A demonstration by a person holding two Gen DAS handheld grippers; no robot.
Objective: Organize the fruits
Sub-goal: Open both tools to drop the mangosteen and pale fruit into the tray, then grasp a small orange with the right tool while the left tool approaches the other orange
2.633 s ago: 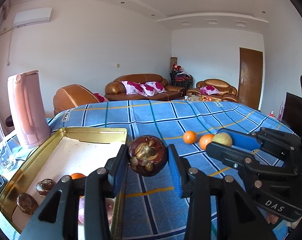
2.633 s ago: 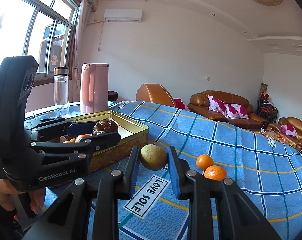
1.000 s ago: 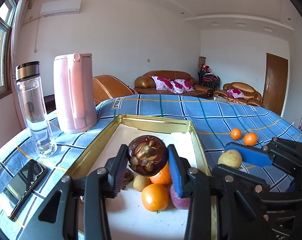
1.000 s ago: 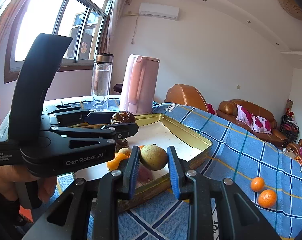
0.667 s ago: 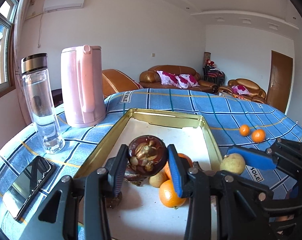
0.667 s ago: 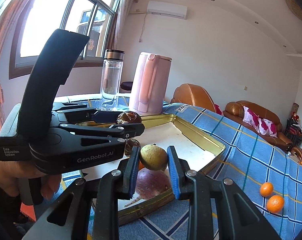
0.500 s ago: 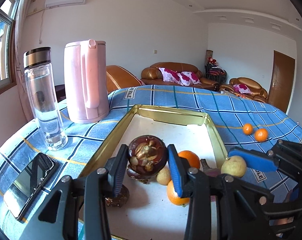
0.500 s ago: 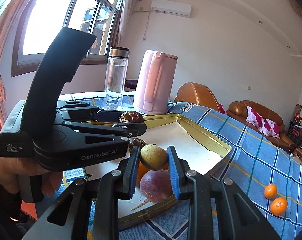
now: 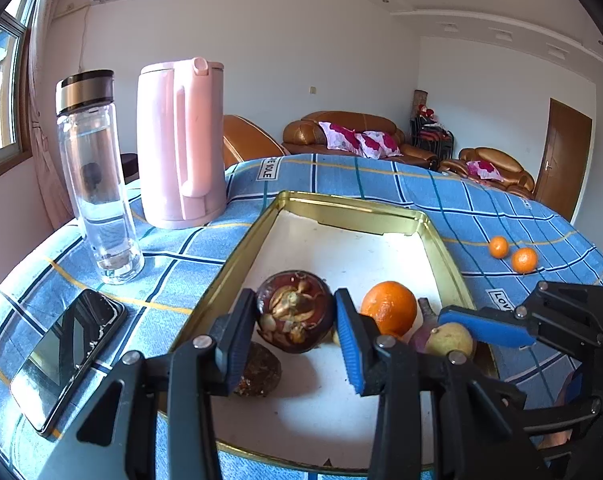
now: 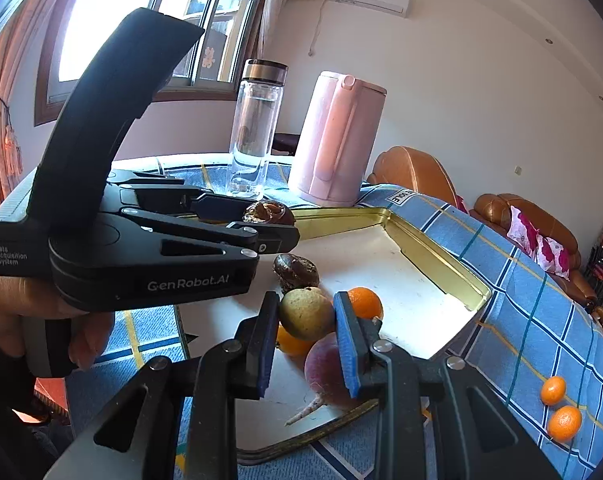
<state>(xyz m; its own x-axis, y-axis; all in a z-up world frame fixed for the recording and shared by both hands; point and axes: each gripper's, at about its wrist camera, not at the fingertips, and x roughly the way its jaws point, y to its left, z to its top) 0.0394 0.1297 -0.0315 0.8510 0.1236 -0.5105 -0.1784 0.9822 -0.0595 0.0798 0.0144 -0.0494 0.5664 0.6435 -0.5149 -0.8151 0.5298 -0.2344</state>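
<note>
A dark mangosteen (image 9: 295, 312) sat pinched in the left claw (image 9: 295, 322) above the gold tray (image 9: 353, 206). The right claw (image 10: 306, 330) pinched a yellow-green fruit (image 10: 306, 314) over the same tray. Below them lay an orange (image 9: 388, 307), another mangosteen (image 10: 296, 271) and a purple root (image 10: 327, 368). Beyond the right claw, two small oranges (image 10: 559, 406) rested on the blue checked bench (image 10: 541, 300).

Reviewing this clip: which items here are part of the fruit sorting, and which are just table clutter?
Part of the job:
mangosteen in left tool
yellow-green fruit in right tool
gold tray
orange in tray
two small oranges on the cloth

Just lying about:
glass bottle
pink kettle
phone
</note>
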